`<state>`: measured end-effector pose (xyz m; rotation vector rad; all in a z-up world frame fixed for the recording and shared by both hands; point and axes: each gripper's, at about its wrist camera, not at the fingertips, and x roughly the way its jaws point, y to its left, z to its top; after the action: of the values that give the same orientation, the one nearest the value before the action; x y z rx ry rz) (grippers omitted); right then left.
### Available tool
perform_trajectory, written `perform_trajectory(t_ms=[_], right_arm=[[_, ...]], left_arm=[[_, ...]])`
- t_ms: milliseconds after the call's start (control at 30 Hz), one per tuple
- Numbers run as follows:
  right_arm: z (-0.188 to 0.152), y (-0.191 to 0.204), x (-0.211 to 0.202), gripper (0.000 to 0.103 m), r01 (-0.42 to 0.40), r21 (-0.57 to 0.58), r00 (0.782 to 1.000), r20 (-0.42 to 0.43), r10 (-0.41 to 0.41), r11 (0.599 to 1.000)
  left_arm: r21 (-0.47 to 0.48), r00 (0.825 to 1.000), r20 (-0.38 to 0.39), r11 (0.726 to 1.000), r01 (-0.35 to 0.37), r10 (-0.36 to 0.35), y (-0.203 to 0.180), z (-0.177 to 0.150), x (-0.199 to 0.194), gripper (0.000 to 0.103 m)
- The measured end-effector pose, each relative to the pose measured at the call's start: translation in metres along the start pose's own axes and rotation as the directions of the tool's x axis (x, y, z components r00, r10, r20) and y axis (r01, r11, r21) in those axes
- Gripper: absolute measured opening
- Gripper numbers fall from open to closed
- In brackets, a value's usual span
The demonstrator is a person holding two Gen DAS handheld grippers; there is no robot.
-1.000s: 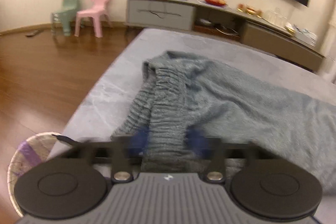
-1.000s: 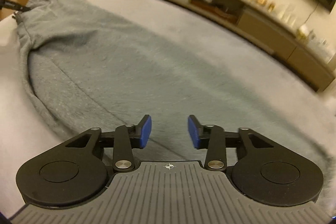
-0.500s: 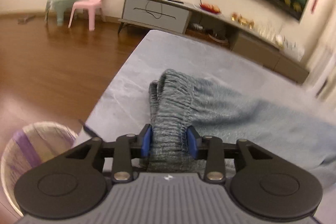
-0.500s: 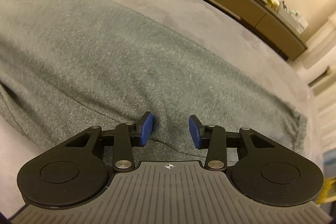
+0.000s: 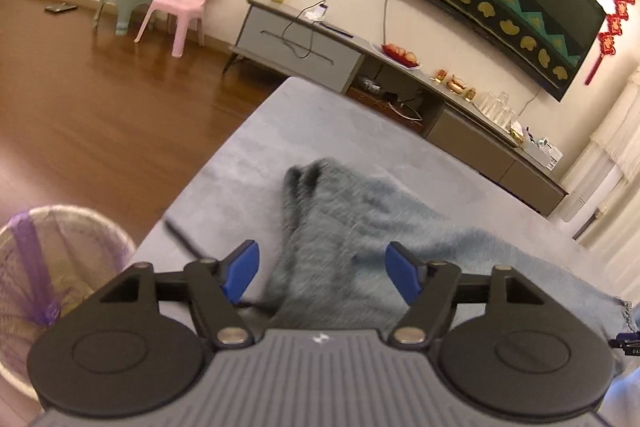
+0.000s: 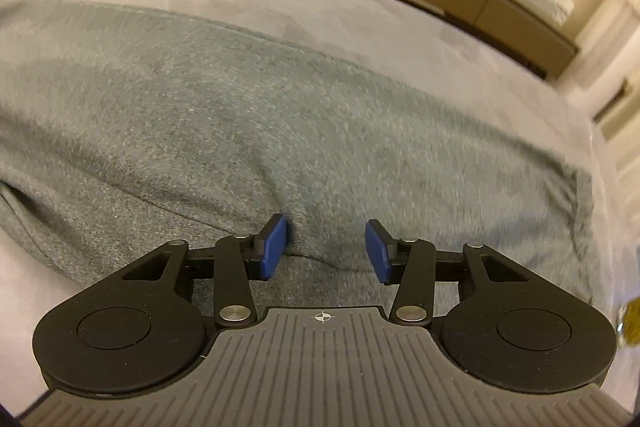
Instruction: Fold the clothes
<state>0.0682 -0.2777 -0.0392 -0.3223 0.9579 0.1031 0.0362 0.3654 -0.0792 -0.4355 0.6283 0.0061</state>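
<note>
A grey knit garment (image 5: 340,227) lies on a grey padded surface (image 5: 320,119), its ribbed waistband end bunched toward the near left. My left gripper (image 5: 322,273) is open, its blue pads on either side of the bunched end and not clamping it. In the right wrist view the same garment (image 6: 280,115) spreads flat across the surface. My right gripper (image 6: 326,251) is open, low over the cloth near a seam, holding nothing.
A lined waste basket (image 5: 52,267) stands on the wooden floor at the left of the surface. A dark cord (image 5: 180,235) lies at the surface's left edge. A long TV cabinet (image 5: 360,67) and two small plastic chairs (image 5: 180,7) stand by the far wall.
My left gripper was shut on the ribbed waistband end and has opened, letting it go. The right gripper stayed open and shifted a little over the cloth.
</note>
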Motion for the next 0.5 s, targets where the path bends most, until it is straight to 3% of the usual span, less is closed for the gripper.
perform_trajectory(t_ms=[67, 100, 133, 167, 233, 333, 400, 500], right_arm=[[-0.005, -0.016, -0.004, 0.042, 0.004, 0.043, 1.0, 0.003, -0.004, 0.999], [-0.008, -0.025, -0.006, 0.043, 0.005, 0.065, 1.0, 0.004, -0.006, 0.998], [-0.011, -0.033, -0.008, 0.043, 0.007, 0.086, 1.0, 0.006, -0.007, 0.996], [-0.014, -0.041, -0.01, 0.043, 0.009, 0.108, 1.0, 0.007, -0.009, 0.994], [-0.02, -0.058, -0.014, 0.042, 0.014, 0.149, 1.0, 0.006, -0.015, 0.989], [-0.051, -0.096, -0.013, 0.054, 0.032, 0.232, 0.999, -0.011, -0.031, 0.972], [-0.069, -0.128, -0.018, 0.052, 0.04, 0.343, 0.999, -0.026, -0.034, 0.939], [-0.083, -0.159, -0.023, 0.045, 0.087, 0.434, 0.996, -0.006, -0.094, 0.896]], left_arm=[[0.009, 1.0, -0.017, 1.0, 0.007, -0.007, -0.008, 0.001, 0.011, 0.077], [0.021, 0.999, -0.034, 1.0, 0.014, -0.013, -0.011, 0.0, 0.017, 0.072], [0.043, 0.999, -0.053, 0.999, 0.01, -0.008, -0.014, -0.002, 0.022, 0.049], [0.07, 0.997, -0.072, 0.998, -0.006, 0.011, -0.016, -0.003, 0.026, 0.032], [0.096, 0.995, -0.098, 0.995, -0.027, 0.036, -0.015, -0.004, 0.028, 0.02], [0.034, 0.994, -0.104, 0.999, -0.014, 0.017, 0.0, -0.009, 0.02, 0.019], [0.011, 0.994, -0.109, 1.0, 0.0, 0.002, 0.004, -0.012, 0.013, 0.022], [0.003, 0.997, -0.082, 1.0, -0.006, 0.007, -0.001, -0.006, 0.003, 0.042]])
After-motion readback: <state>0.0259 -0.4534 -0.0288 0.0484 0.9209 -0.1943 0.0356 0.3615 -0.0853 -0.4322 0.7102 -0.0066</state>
